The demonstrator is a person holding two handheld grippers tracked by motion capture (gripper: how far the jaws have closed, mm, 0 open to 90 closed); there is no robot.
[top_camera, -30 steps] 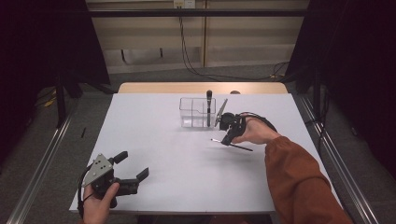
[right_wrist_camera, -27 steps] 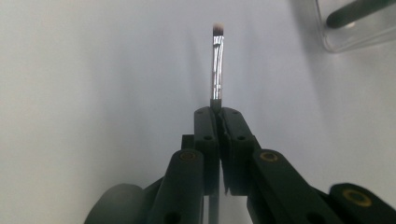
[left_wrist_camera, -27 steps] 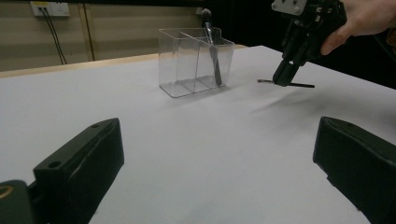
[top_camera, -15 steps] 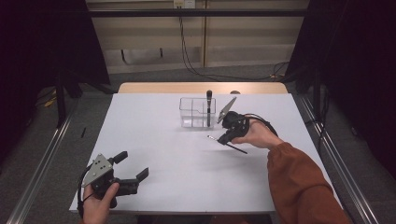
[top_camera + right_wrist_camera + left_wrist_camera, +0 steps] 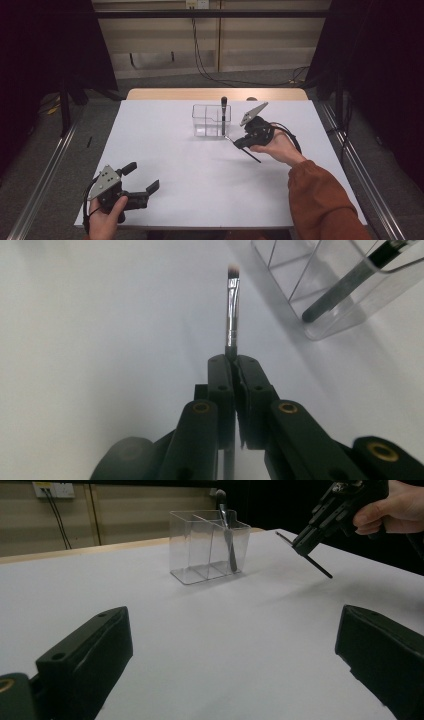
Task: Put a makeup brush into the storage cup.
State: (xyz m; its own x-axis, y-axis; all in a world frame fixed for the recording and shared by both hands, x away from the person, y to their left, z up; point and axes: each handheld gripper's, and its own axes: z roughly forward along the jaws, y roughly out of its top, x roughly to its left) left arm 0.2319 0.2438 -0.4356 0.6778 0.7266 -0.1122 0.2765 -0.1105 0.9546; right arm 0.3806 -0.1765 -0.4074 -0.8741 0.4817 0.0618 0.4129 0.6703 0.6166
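A clear divided holder [image 5: 204, 121] [image 5: 200, 547] [image 5: 330, 315] stands at the table's far middle, with a dark brush [image 5: 223, 111] [image 5: 228, 537] [image 5: 346, 286] upright in its right compartment. Just right of it, my right gripper [image 5: 239, 143] [image 5: 308, 537] [image 5: 234, 362] is shut on a thin silver-ferruled brush [image 5: 251, 154] [image 5: 320, 569] [image 5: 231, 305]. That brush hangs slanted above the white table, bristles toward the holder. My left gripper [image 5: 142, 176] [image 5: 235, 645] rests open at the front left corner with nothing between its jaws.
The white table top [image 5: 175, 150] ends in a wooden strip at the far edge [image 5: 215, 94]. An orange sleeve [image 5: 320, 200] crosses the front right. Metal rails [image 5: 45, 170] run along the floor on both sides.
My right gripper has carried the thin brush a little up and toward the holder. The left gripper has stayed put.
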